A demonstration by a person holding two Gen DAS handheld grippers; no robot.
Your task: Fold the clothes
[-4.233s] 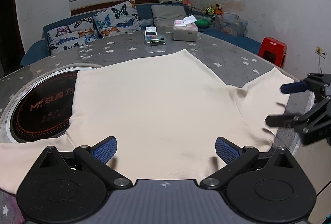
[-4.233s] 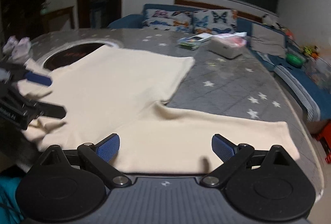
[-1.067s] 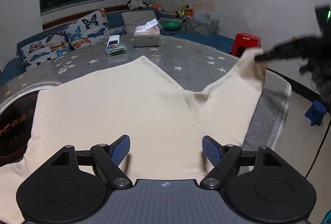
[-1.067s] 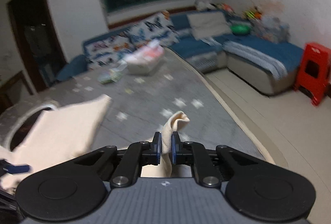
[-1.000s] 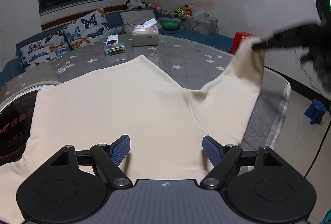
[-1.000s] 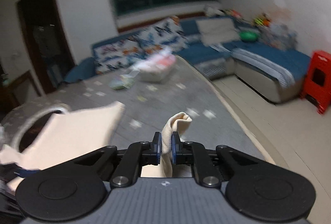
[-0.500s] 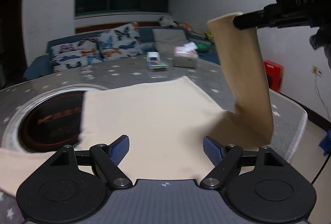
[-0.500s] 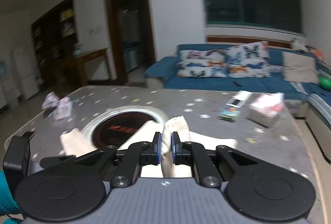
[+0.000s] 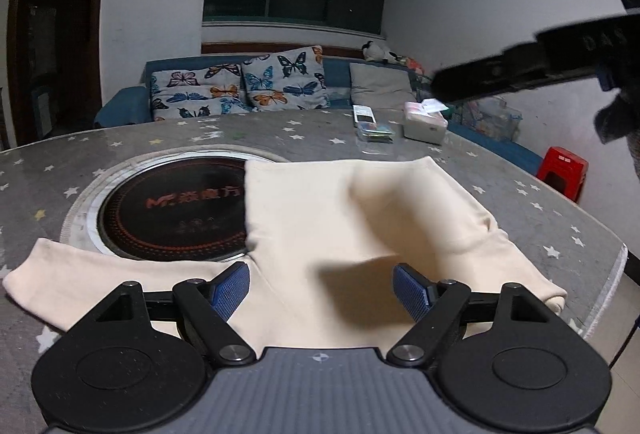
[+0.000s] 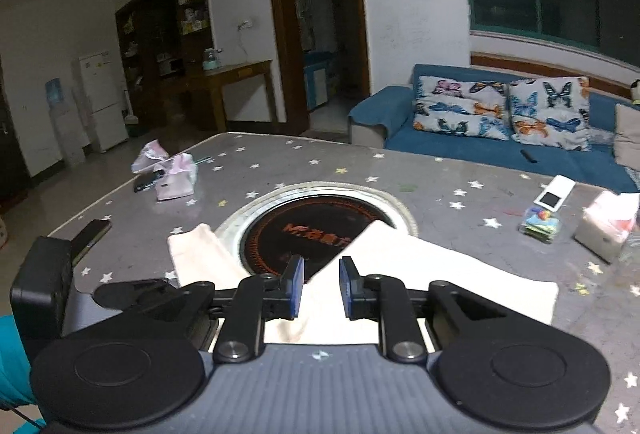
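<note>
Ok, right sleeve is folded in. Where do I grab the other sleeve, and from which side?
Take the left sleeve at its cuff end, where it lies flat on the table beside the round hob. Its edge there is free, so the open left gripper could slide in from the outer left, pinching across the width.

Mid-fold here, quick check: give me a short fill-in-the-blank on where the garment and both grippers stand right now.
1. The right gripper has its jaws ____, with no cloth pinched.
2. The right sleeve now lies folded over the garment's ____.
3. The left sleeve lies flat on the ____.
4. The left gripper is ____.

Missing words: open; body; table; open
</note>
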